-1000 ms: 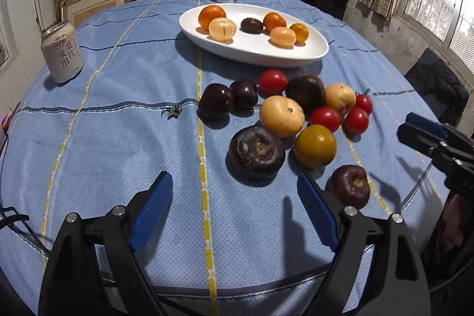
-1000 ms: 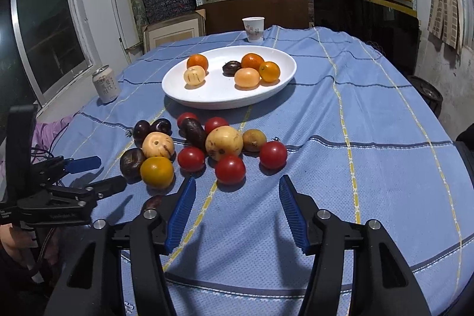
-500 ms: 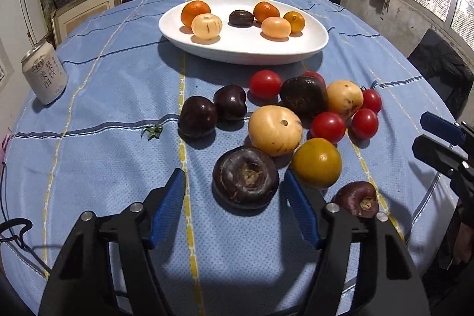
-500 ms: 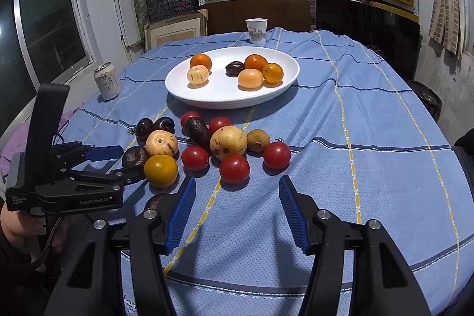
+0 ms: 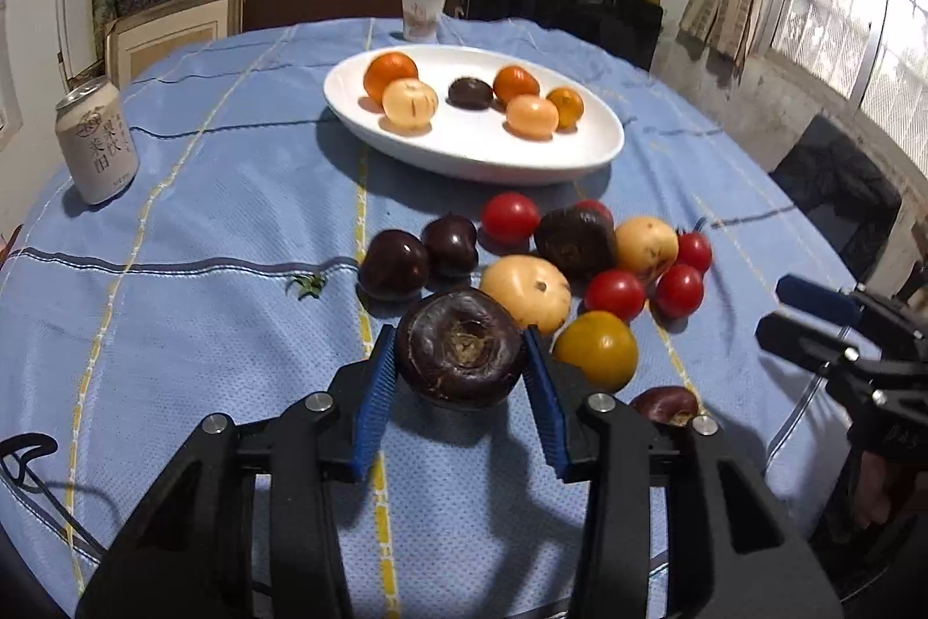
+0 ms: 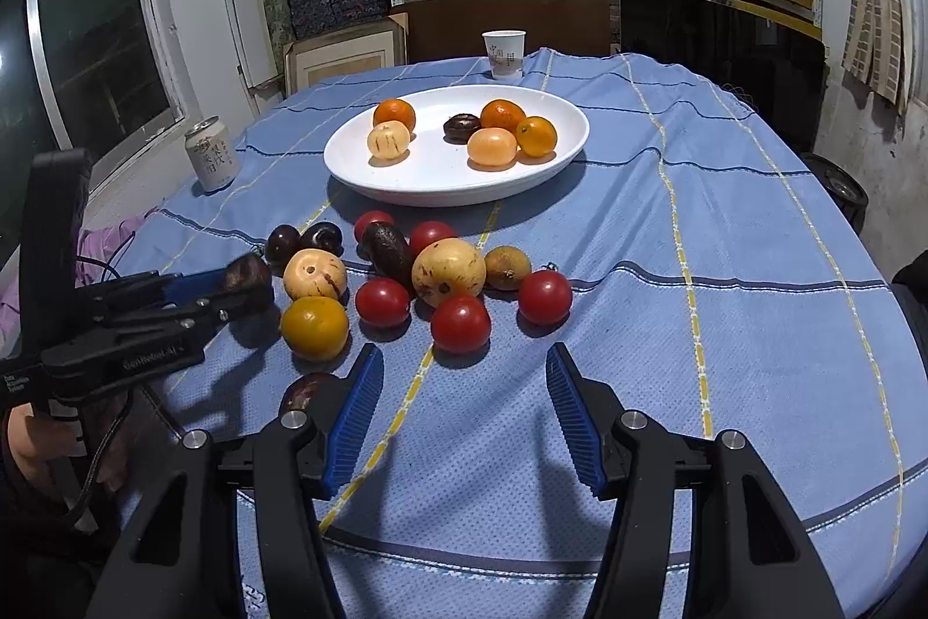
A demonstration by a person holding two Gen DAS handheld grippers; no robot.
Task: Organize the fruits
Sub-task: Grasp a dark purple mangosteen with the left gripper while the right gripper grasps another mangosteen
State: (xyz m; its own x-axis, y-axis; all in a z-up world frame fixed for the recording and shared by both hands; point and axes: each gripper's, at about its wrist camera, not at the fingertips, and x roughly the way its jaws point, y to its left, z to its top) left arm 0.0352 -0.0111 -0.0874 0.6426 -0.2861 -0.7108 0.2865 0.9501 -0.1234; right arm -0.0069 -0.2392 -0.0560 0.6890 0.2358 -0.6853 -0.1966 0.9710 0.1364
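The left gripper (image 5: pixel 460 368) has just been closing, and its blue pads (image 5: pixel 376 390) now pinch a big dark purple fruit (image 5: pixel 460 347) from both sides, low over the blue tablecloth (image 5: pixel 203 224). The right gripper (image 6: pixel 464 413) stands spread over bare cloth with nothing between its pads, at the near edge of the table.

Just beyond the pinched fruit lies the loose pile: a yellow fruit (image 5: pixel 595 347) to its right, a pale one (image 5: pixel 526 291) behind, two small dark ones (image 5: pixel 394 264) to the left, red tomatoes (image 5: pixel 615 294) further right. A small brown fruit (image 5: pixel 664 404) sits nearest, beside the left gripper's right finger.

Farther off, a white plate (image 5: pixel 475 155) holds six fruits: oranges, pale ones and one dark one. A drinks can (image 5: pixel 97 140) stands far left, a paper cup (image 5: pixel 423 14) at the far edge
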